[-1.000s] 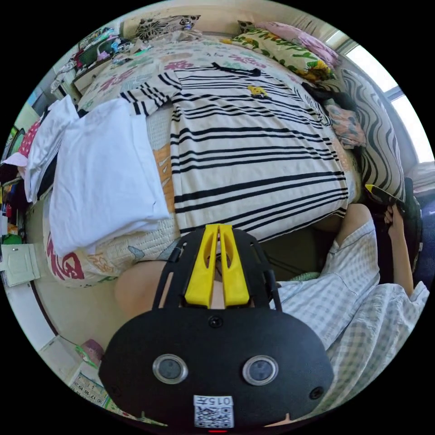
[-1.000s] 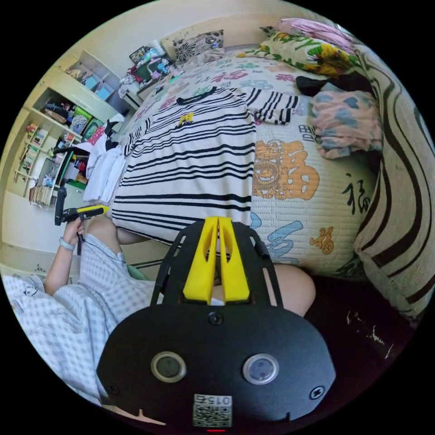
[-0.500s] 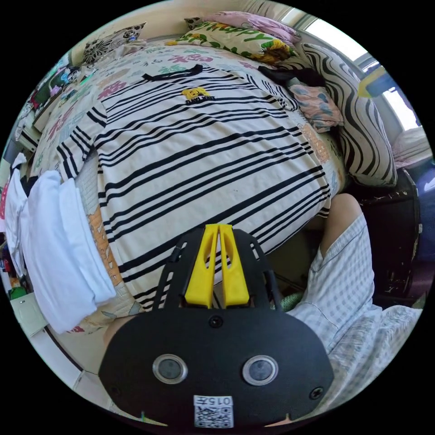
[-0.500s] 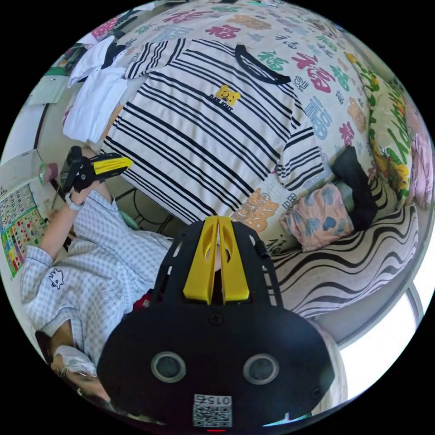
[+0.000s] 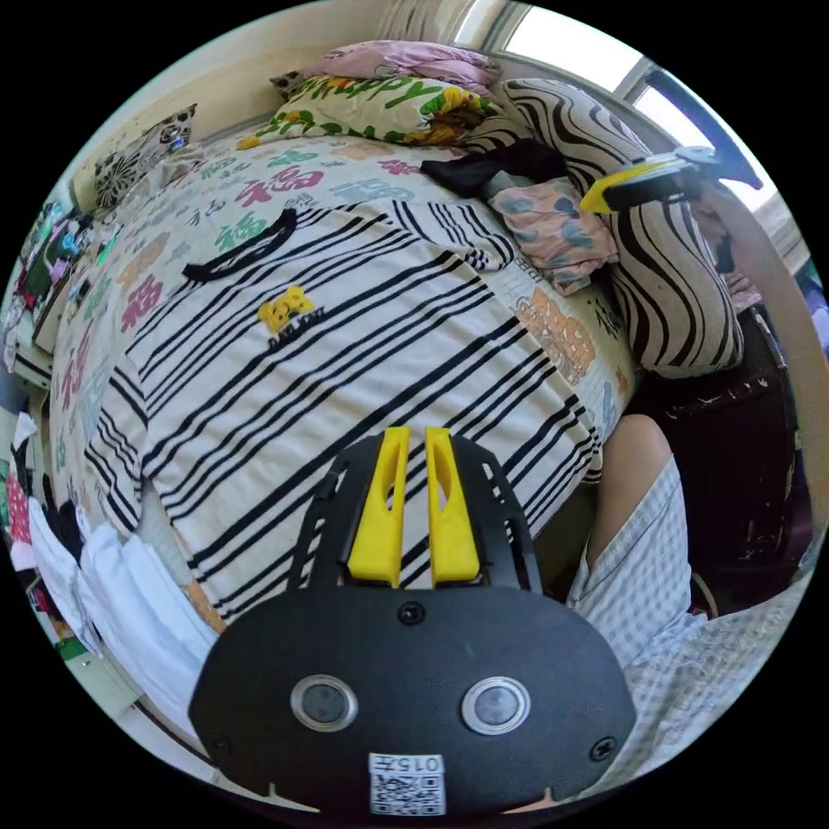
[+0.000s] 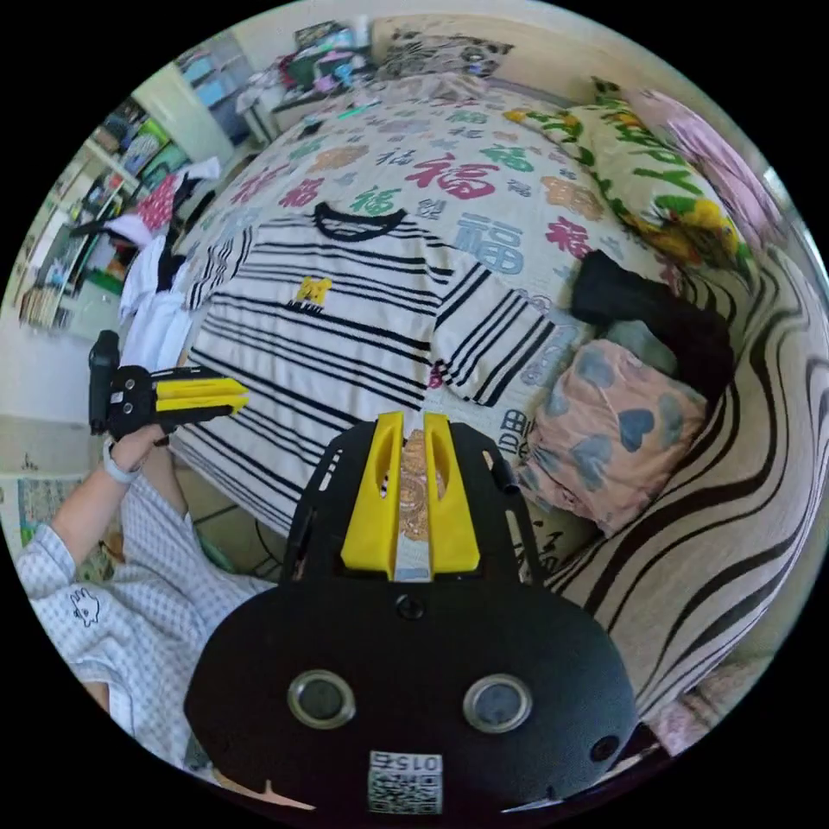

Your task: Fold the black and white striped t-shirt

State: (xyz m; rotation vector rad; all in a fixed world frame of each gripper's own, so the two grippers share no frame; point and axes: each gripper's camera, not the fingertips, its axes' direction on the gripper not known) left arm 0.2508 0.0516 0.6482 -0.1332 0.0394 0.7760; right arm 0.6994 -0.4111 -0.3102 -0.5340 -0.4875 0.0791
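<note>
The black and white striped t-shirt (image 5: 345,363) lies flat and face up on the bed, black collar far, hem at the near edge; it also shows spread out in the right gripper view (image 6: 345,328). My left gripper (image 5: 414,432) hovers over the hem with its jaws slightly open and nothing between them. From the right gripper view, the left gripper (image 6: 203,395) is held off the shirt's near left corner. My right gripper (image 6: 413,417) is slightly open and empty, above the bedcover beside the right sleeve. It appears as the right gripper (image 5: 639,181) in front of the striped cushion.
A white folded pile (image 5: 129,596) sits left of the shirt. A pink heart-print cloth (image 6: 604,423) and a black garment (image 6: 639,302) lie to its right, against a zebra-striped cushion (image 6: 734,535). Floral pillows (image 5: 380,95) line the far side. The person's checked clothes (image 5: 665,604) are near.
Both grippers' jaws have parted a little from shut. The right gripper has risen from beside the bed to the cushion side. Both cameras have swung over the bed.
</note>
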